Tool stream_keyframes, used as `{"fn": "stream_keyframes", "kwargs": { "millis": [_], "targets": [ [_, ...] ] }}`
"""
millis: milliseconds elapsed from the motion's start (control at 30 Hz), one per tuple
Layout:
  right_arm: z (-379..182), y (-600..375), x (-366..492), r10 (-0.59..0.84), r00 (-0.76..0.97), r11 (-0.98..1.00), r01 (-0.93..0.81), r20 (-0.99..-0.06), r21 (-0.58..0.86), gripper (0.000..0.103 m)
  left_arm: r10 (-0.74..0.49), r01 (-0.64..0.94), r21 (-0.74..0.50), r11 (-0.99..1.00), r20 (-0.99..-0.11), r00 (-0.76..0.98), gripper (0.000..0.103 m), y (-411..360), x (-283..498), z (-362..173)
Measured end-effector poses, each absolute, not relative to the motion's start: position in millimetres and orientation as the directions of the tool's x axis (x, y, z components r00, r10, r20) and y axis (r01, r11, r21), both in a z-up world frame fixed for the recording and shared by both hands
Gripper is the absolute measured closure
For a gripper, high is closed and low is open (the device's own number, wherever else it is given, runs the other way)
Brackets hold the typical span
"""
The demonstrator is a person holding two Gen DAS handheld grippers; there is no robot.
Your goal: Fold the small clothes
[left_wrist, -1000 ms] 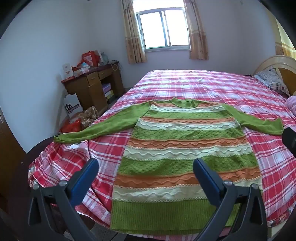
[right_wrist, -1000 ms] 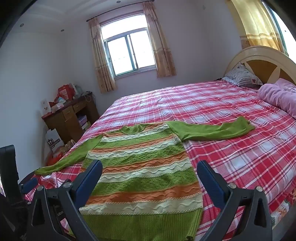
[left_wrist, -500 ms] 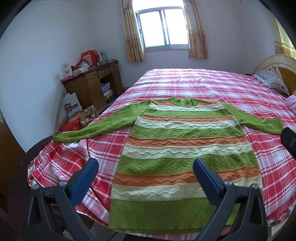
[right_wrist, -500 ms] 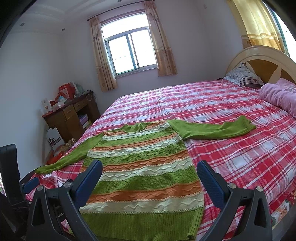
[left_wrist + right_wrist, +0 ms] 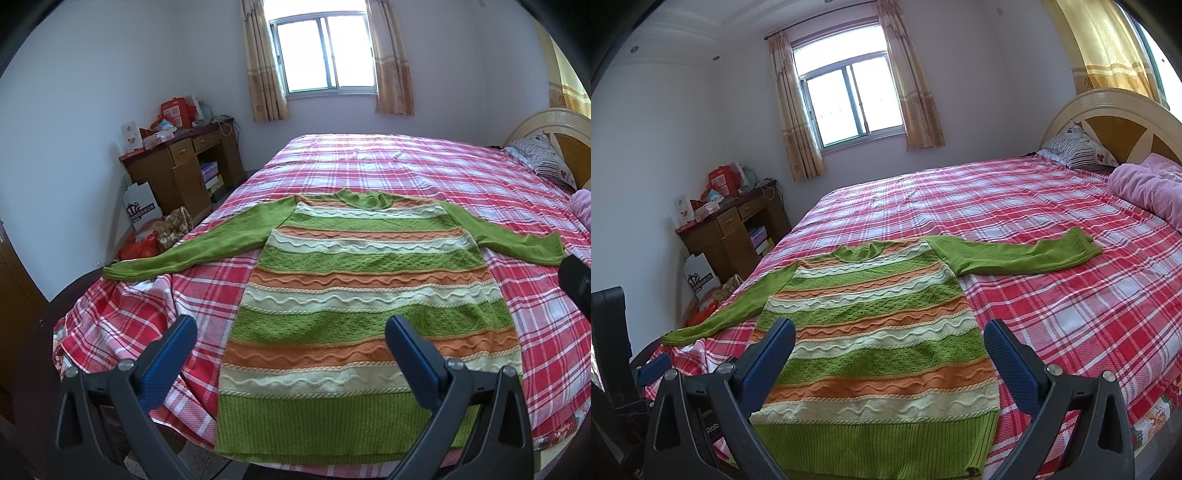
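— Two hand-held grippers, one garment, nothing folded yet. Start with the big things?

— Bed (image 5: 424, 173) first: red-and-white plaid sheet, filling most of the room. Striped sweater (image 5: 362, 295) lies flat on its near end, front up, collar toward the window, ribbed hem at the near edge of the mattress, both sleeves spread wide.

— How will it handle?

— My guess: soft, thick knit, light to lift but floppy. It will sag and stretch if pulled by one point. The textured wavy bands should give the pads grip, so slipping looks unlikely. I would take a sleeve at its cuff, or the hem at its two corners, and pinch both layers together.

— Grippers?

— Left hand-held gripper (image 5: 290, 341) hovers above the lower body of the sweater, jaws spread wide, nothing between them. Right hand-held gripper (image 5: 888, 343) the same: fully released, poised over the hem end, touching nothing.

— Do the views differ?

— Left wrist view shows the left sleeve (image 5: 207, 245) clearly, its cuff reaching the rumpled side edge of the bed. The right cuff there is partly cut off behind a dark piece at the frame's edge. Right wrist view shows the right sleeve (image 5: 1015, 254) whole, cuff flat on the sheet, plus a pink blanket (image 5: 1148, 192) by the headboard. Small wooden desk (image 5: 181, 168) stands by the wall, cluttered.
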State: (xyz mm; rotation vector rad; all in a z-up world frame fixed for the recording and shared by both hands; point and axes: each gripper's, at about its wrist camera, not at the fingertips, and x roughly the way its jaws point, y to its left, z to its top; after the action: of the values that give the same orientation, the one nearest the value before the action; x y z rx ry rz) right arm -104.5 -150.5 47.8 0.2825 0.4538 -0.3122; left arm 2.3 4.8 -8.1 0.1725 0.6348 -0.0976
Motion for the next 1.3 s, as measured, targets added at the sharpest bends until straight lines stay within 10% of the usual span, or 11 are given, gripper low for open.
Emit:
{"fn": "stream_keyframes", "kwargs": {
  "millis": [1300],
  "targets": [
    [15.3, -240.8, -59.8, -0.374, 0.775, 0.851, 0.506, -0.510, 0.145, 0.001, -0.052, 0.203, 0.142, 0.969, -0.684, 0.728, 0.000, -46.1, 87.3, -47.4]
  ]
}}
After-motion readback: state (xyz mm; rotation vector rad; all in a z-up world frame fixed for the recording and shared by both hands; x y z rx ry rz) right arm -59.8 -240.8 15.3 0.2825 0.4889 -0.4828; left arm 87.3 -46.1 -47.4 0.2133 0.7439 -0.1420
